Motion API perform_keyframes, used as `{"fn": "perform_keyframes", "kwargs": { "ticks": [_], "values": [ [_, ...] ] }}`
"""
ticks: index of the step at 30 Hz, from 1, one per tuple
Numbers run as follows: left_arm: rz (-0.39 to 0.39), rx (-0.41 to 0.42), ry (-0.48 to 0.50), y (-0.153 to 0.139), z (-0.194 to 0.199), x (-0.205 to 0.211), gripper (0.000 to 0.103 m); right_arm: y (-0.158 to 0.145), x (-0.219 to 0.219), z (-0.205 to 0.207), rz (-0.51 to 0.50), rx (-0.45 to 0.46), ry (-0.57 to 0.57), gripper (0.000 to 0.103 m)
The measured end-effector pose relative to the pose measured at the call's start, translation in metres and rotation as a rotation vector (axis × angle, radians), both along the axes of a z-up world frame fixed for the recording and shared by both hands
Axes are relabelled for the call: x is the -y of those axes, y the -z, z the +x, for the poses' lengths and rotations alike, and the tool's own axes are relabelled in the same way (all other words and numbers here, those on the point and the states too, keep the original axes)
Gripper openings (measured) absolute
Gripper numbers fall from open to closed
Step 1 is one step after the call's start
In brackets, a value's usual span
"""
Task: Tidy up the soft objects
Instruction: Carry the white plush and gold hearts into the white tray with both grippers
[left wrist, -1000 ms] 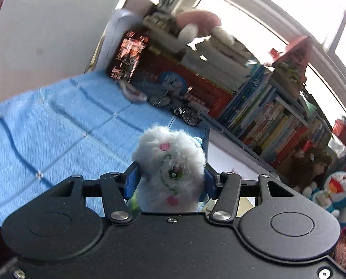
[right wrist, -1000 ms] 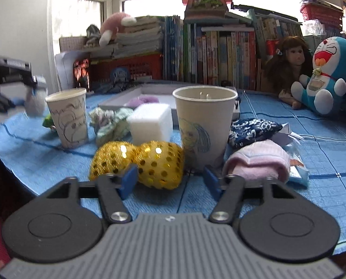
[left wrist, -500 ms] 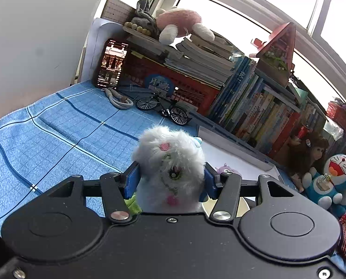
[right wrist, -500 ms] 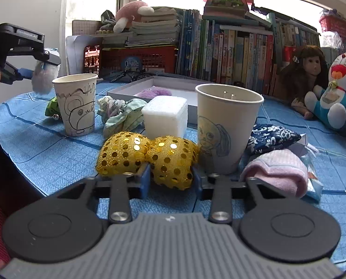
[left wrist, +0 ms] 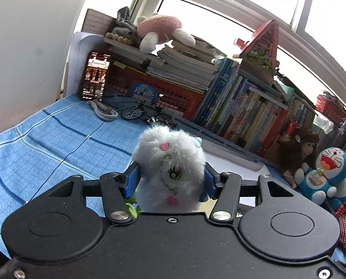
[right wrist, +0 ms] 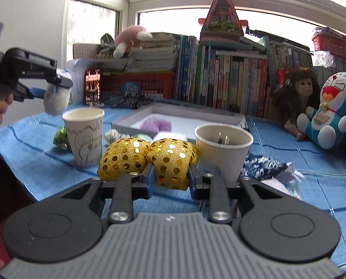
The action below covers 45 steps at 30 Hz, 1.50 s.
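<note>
A white fluffy toy (left wrist: 170, 160) with pink spots is pinched between the blue pads of my left gripper (left wrist: 169, 179), held above the blue cloth. From the right wrist view that left gripper (right wrist: 49, 86) hangs at the far left with the white fluffy toy (right wrist: 55, 103) over a paper cup (right wrist: 84, 134). My right gripper (right wrist: 170, 174) has its jaws closing on the right lobe of a gold sequin toy (right wrist: 170, 158), pads pressing its sides. The white tray (right wrist: 126, 123) behind holds a purple fluffy ball (right wrist: 156, 125).
A second paper cup (right wrist: 221, 148) stands just right of the gold toy, with a blue patterned pouch (right wrist: 263, 167) beside it. A green soft thing (right wrist: 61, 137) lies by the left cup. A doll (right wrist: 296, 93), a blue cat plush (right wrist: 333, 111) and books line the back.
My right gripper has closed around the gold sequin toy and raised it off the cloth. My left gripper has risen a little with the white toy and rolled.
</note>
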State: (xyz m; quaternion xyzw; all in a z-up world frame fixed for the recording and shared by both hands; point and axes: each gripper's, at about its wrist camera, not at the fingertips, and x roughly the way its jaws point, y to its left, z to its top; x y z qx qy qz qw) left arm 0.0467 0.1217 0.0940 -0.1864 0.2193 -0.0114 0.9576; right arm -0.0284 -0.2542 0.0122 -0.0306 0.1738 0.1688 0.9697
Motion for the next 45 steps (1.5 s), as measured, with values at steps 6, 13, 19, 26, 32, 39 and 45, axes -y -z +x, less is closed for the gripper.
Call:
{"fn": "perform_keyframes", "kwargs": {
  "ticks": [6,13,19,26,32,39,45],
  "values": [
    [0.029,0.022,0.028,-0.014,0.004,0.009,0.053,-0.016,0.004,0.002,0.051,0.007,-0.004,0.033],
    [0.037,0.025,0.087,-0.033,0.014,0.018,0.053,-0.031,0.010,0.009,0.077,0.028,0.022,0.033],
    [0.063,0.009,0.153,-0.054,0.031,0.028,0.053,-0.056,0.027,0.033,0.128,0.032,0.066,0.034],
    [0.088,-0.021,0.216,-0.082,0.065,0.044,0.053,-0.082,0.048,0.083,0.186,-0.017,0.110,0.034],
    [0.132,-0.111,0.277,-0.087,0.114,0.068,0.053,-0.090,0.056,0.132,0.223,-0.123,0.120,0.034],
    [0.200,-0.267,0.296,-0.062,0.178,0.098,0.053,-0.083,0.052,0.186,0.147,-0.238,0.165,0.034],
    [0.224,-0.365,0.305,-0.030,0.226,0.119,0.053,-0.063,0.052,0.226,0.121,-0.345,0.205,0.034]
  ]
}}
